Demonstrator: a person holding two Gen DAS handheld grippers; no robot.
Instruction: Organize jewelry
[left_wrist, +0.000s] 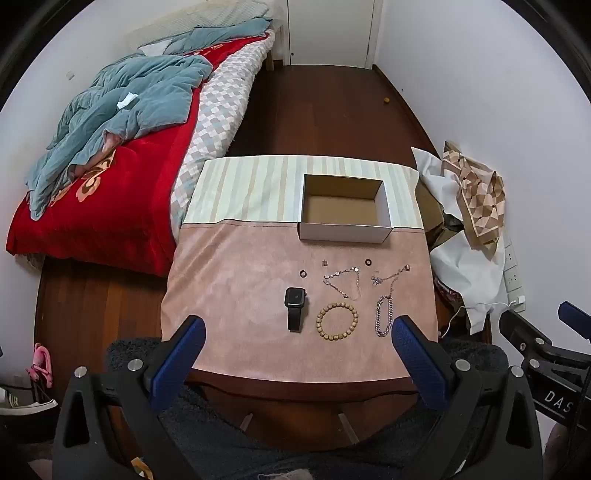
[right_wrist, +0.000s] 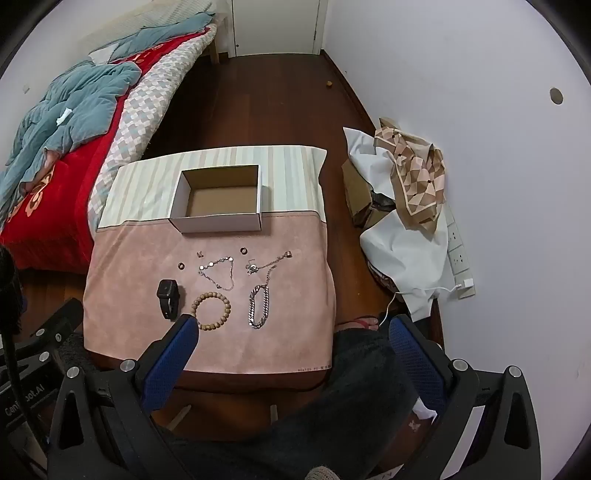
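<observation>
Left wrist view showed the white cardboard box (left_wrist: 345, 206) (open-topped) on the pink cloth (left_wrist: 229, 280), then black smartwatch (left_wrist: 294, 306), wooden bead bracelet (left_wrist: 337, 322) and silver chain bracelet (left_wrist: 383, 317) nearer; left gripper (left_wrist: 299, 339) and right gripper (right_wrist: 291, 336) gaped wide, holding nothing.

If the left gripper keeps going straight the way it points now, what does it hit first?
Probably the bare pink cloth near the smartwatch. The left gripper is open, holds nothing, and nothing stands between it and the table. The watch and the bead bracelet lie closest to that line; depth is hard to judge.
</observation>
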